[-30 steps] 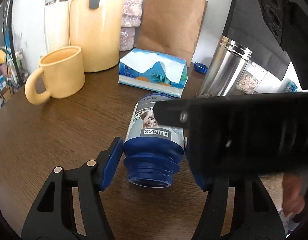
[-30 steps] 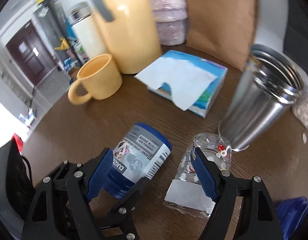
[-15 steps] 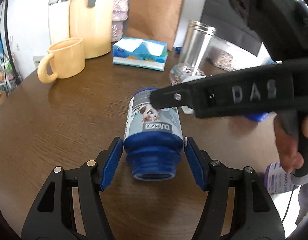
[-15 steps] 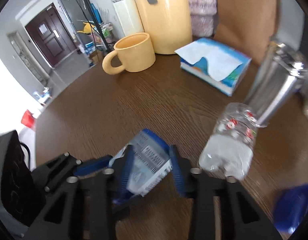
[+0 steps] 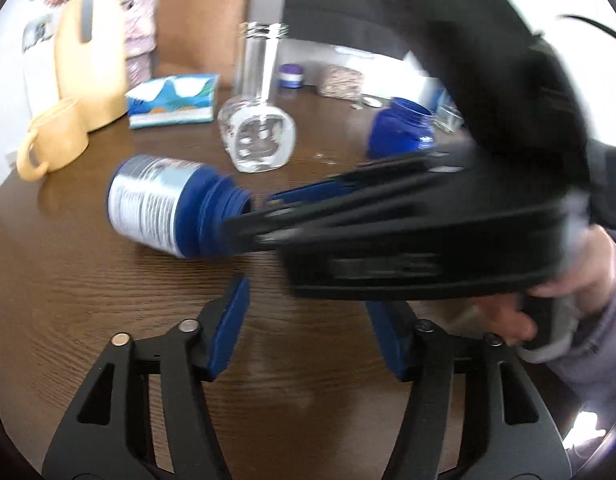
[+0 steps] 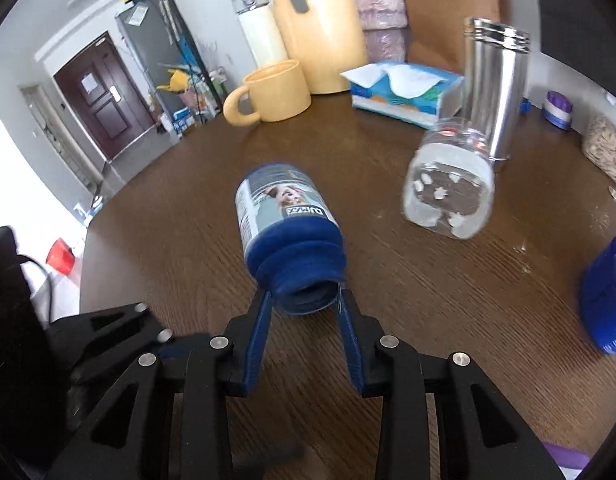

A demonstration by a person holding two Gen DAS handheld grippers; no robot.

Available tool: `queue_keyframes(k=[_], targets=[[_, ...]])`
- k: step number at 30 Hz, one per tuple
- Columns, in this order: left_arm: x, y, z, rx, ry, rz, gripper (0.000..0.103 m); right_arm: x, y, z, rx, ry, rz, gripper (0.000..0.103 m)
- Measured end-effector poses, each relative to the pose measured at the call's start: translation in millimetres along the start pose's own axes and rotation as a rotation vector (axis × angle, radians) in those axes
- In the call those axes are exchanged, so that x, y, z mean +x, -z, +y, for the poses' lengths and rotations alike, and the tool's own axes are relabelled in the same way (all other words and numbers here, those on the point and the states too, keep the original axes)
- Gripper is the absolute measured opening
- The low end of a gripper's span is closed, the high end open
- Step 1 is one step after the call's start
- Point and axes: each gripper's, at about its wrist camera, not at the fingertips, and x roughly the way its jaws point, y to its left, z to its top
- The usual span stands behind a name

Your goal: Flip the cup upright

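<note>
The cup is a blue container (image 6: 283, 216) with a grey printed label, and it lies on its side on the brown wooden table (image 6: 187, 248). Its threaded open mouth points at my right gripper (image 6: 303, 302), whose blue pads are shut on that neck from both sides. In the left wrist view the cup (image 5: 159, 204) lies to the upper left with the right gripper (image 5: 247, 216) reaching in from the right, held by a person's hand (image 5: 508, 316). My left gripper (image 5: 305, 312) stands open nearer the camera, holding nothing, apart from the cup.
A clear plastic jar (image 6: 448, 196) lies on its side to the right of the cup. Behind it stand a steel tumbler (image 6: 494, 84), a tissue box (image 6: 404, 92), a yellow mug (image 6: 275, 92) and a yellow jug (image 6: 320, 28). A blue container (image 6: 606, 292) sits at the far right.
My right gripper has closed on the cup's neck. The left gripper has drawn back from the cup, which now lies turned sideways in the left wrist view.
</note>
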Motion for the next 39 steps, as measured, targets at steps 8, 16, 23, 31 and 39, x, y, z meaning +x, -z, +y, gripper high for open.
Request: queue_keyframes(k=[8,16,23,31,39], targets=[[-48.7,12.3,60.5,-0.041,-0.185,0.004,0.064,46.3,-19.1,3.1,-0.040,-0.012,0.044,0.037],[-5.7,-85.5,152.9,-0.201,-0.213,-0.063,0.077,45.5,-17.3,4.7,-0.009,0.056,0.043,0.038],[31.7,-84.5,144.7,-0.231,-0.093,0.017,0.036,26.4,-4.9,-6.6,0.085,0.069,-0.014,0.038],[16.6,-48.7,120.9,-0.370,-0.034,0.012,0.036,6.6,14.8,-18.1,0.184,0.008,-0.046,0.038],[7.2,-23.1,53.5,-0.324,0.041,0.162,0.040,-27.5,50.0,-28.6,0.282,0.078,-0.036,0.038]])
